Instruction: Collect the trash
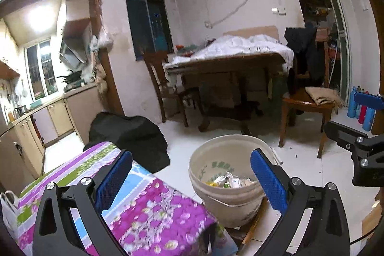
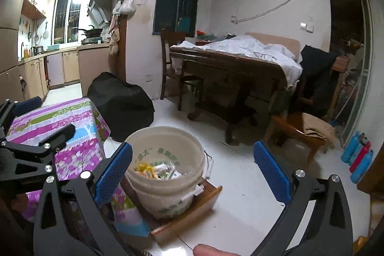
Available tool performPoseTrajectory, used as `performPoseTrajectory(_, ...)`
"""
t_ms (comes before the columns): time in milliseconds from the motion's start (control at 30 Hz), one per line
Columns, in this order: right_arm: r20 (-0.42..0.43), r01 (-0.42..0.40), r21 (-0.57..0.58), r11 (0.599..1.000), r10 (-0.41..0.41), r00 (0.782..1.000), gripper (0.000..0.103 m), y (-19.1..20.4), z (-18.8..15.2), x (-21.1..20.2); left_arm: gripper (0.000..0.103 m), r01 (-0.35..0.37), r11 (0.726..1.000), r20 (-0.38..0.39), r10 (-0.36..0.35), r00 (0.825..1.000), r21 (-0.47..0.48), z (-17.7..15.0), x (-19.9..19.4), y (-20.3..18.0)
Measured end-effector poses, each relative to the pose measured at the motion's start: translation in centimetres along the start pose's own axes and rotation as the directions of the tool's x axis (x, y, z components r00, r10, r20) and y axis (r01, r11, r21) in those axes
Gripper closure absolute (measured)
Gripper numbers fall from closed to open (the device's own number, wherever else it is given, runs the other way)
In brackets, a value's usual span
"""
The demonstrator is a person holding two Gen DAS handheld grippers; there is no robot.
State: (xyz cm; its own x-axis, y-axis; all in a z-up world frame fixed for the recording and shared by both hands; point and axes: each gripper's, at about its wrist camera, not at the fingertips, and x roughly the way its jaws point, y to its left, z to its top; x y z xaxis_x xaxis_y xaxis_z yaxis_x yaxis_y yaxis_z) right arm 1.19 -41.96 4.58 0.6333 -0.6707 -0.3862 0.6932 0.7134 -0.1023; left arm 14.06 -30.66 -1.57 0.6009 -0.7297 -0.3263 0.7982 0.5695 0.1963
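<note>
Both your left tool [image 1: 190,180] and right tool [image 2: 193,170] gape wide, empty, bucket [image 2: 165,186] of wrappers [image 2: 158,170] just ahead.

Your left gripper [image 1: 190,180] is built from matte black arms with triangular cut-outs near the bottom corners of the frame, pinned by round silver screws. Its fingers [image 1: 112,180] carry bright blue pads with a fine ribbed texture. Your right gripper [image 2: 192,172] has the same make: black arms, silver screw heads, blue textured pads on its fingers [image 2: 272,170]. At the bottom centre of the right wrist view a rounded bare tip shows, probably your fingertip [image 2: 206,250]; it is too cropped to be sure.
</note>
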Motion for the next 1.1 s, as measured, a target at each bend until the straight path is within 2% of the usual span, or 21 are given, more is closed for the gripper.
performPoseTrajectory(167, 0.035, 0.025, 0.042, 0.999, -0.027, 0.999, 0.005, 0.0, -1.8, -4.2, 0.005, 0.004, 1.000, 0.020, -0.003, 1.000, -0.020, -2.4, -5.3, -0.4)
performPoseTrajectory(333, 0.016, 0.013, 0.073, 0.997, -0.015, 1.000, 0.005, 0.3, -3.8, -5.4, 0.005, -0.006, 0.999, 0.012, 0.007, 1.000, -0.043, -5.6, -9.1, -1.1)
performPoseTrajectory(433, -0.002, -0.010, 0.071, 0.997, 0.010, 1.000, 0.005, 0.9, -4.9, -5.8, 0.005, -0.031, 0.997, 0.004, 0.031, 1.000, -0.072, -6.3, -10.4, -0.9)
performPoseTrajectory(600, -0.008, -0.026, 0.057, 0.998, 0.027, 1.000, 0.005, 1.9, -5.4, -6.0, 0.005, -0.080, 0.993, 0.030, 0.083, 0.996, -0.090, -6.0, -11.0, -0.2)
performPoseTrajectory(900, -0.046, -0.049, 0.050, 0.998, 0.051, 0.998, 0.005, 3.1, -6.6, -5.4, 0.005, -0.079, 0.994, -0.035, 0.076, 0.997, -0.081, -7.0, -10.0, -0.2)
performPoseTrajectory(1100, -0.036, -0.018, 0.016, 1.000, 0.018, 0.999, 0.005, 3.6, -6.6, -5.5, 0.005, -0.097, 0.992, -0.068, 0.091, 0.994, -0.078, -7.3, -9.2, -0.1)
